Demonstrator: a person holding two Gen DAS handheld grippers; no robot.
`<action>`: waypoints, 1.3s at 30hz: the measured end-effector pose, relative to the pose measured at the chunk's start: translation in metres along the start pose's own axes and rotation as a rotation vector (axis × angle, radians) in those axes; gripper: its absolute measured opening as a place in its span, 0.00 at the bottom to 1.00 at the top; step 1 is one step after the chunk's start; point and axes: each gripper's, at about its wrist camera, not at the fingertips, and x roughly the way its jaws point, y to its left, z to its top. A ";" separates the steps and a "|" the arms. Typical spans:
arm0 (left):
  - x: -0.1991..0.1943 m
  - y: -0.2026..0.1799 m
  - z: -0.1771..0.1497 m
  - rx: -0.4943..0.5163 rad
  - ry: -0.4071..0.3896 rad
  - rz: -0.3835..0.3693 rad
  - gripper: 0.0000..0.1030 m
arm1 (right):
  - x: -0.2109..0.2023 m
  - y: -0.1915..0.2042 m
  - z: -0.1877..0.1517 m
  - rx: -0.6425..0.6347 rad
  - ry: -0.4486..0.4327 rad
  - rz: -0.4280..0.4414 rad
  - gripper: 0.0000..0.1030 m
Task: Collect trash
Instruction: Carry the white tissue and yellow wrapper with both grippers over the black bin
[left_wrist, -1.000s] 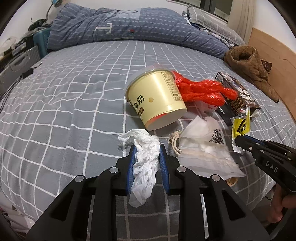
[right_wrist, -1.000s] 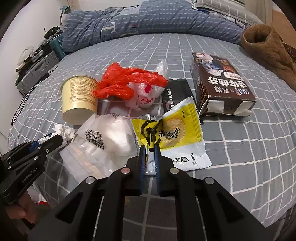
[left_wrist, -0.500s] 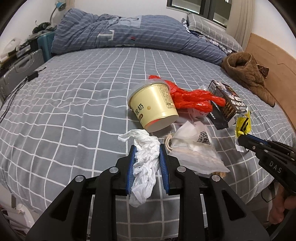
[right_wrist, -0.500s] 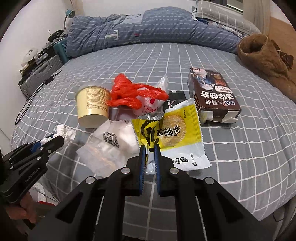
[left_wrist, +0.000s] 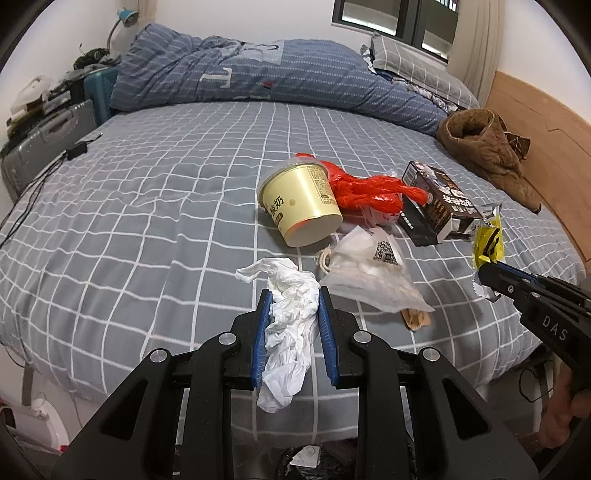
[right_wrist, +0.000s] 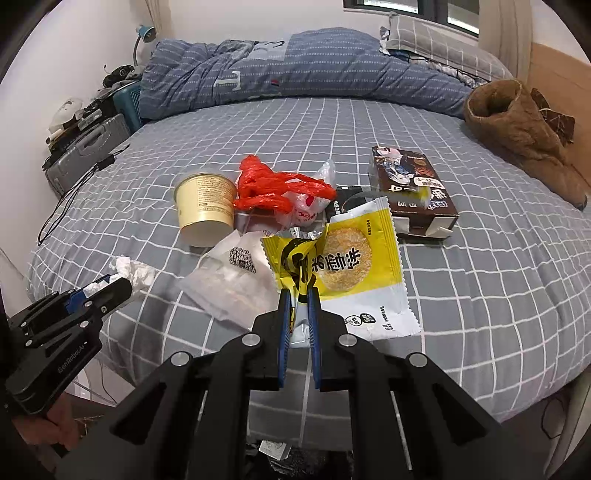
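My left gripper (left_wrist: 294, 295) is shut on a crumpled white tissue (left_wrist: 291, 321) and holds it above the bed's near edge. My right gripper (right_wrist: 298, 293) is shut on a yellow snack wrapper (right_wrist: 347, 258), lifted off the bed; it also shows in the left wrist view (left_wrist: 488, 243). On the grey checked bed lie a cream paper cup on its side (left_wrist: 301, 205), a red plastic bag (left_wrist: 369, 192), a clear plastic bag with a QR label (left_wrist: 373, 273) and a dark brown carton (left_wrist: 439, 203).
A rolled blue duvet (left_wrist: 277, 77) lies across the far side of the bed. A brown garment (left_wrist: 487, 147) lies at the right by the wooden headboard. A grey suitcase (left_wrist: 40, 140) and cables stand left of the bed. A dark bag opening (left_wrist: 314, 461) shows below the left gripper.
Both grippers have pulled back and up from the bed, each carrying its item; the trash pile now looks smaller and farther away.
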 end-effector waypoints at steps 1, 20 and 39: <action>-0.003 0.000 -0.002 -0.001 -0.001 -0.003 0.23 | -0.002 0.001 -0.002 0.000 0.000 -0.001 0.09; -0.043 -0.010 -0.045 -0.020 0.006 -0.019 0.23 | -0.046 0.015 -0.038 0.005 -0.024 -0.007 0.09; -0.084 -0.023 -0.087 -0.021 0.022 -0.042 0.23 | -0.088 0.023 -0.085 -0.003 -0.016 0.005 0.09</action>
